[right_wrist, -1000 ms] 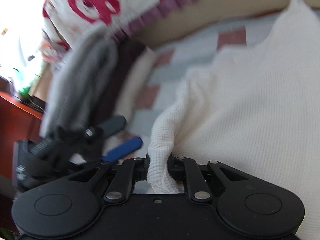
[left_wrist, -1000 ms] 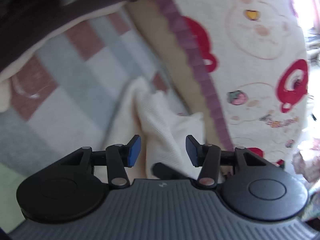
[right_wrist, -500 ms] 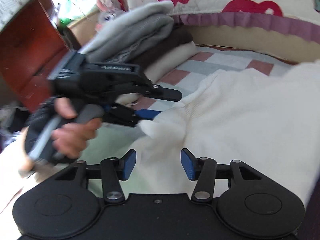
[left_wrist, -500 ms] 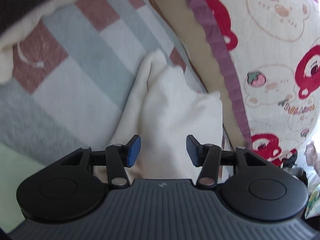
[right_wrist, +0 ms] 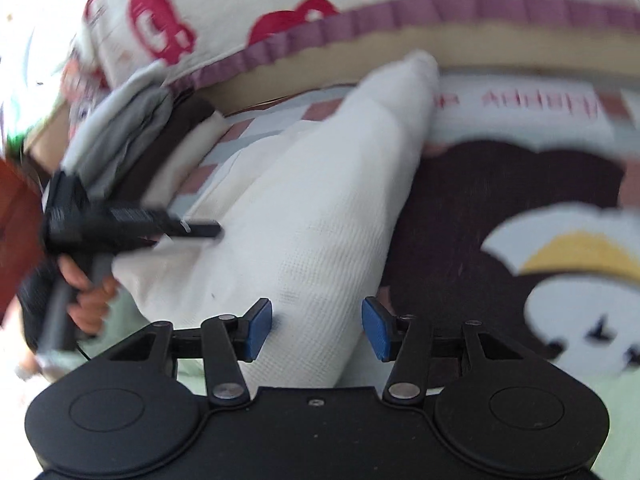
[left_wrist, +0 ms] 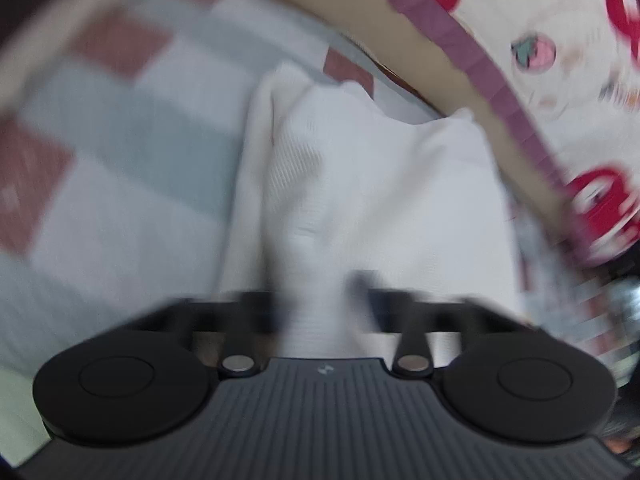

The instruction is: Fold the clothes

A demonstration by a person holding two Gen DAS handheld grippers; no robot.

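A cream waffle-knit garment (left_wrist: 360, 184) lies on a checked blanket (left_wrist: 132, 128) on a bed. In the blurred left wrist view my left gripper (left_wrist: 318, 308) has a ridge of the cream cloth between its fingers, which look closed in on it. In the right wrist view the same garment (right_wrist: 320, 200) runs up the middle as a long folded bundle. My right gripper (right_wrist: 317, 330) is open, its blue pads (right_wrist: 258, 330) on either side of the garment's near end without pinching it. The left gripper (right_wrist: 132, 220) shows at the left, its tip at the garment's edge.
A stack of folded grey, dark and cream clothes (right_wrist: 132, 132) sits at the back left. A quilt with red bear prints and a purple border (right_wrist: 360, 16) lies behind. A dark brown printed patch of the bed cover (right_wrist: 500, 208) lies right of the garment.
The right gripper let go of the cream cloth and now stands open over the garment's near end. The left gripper moved forward onto the cloth and its fingers closed in.
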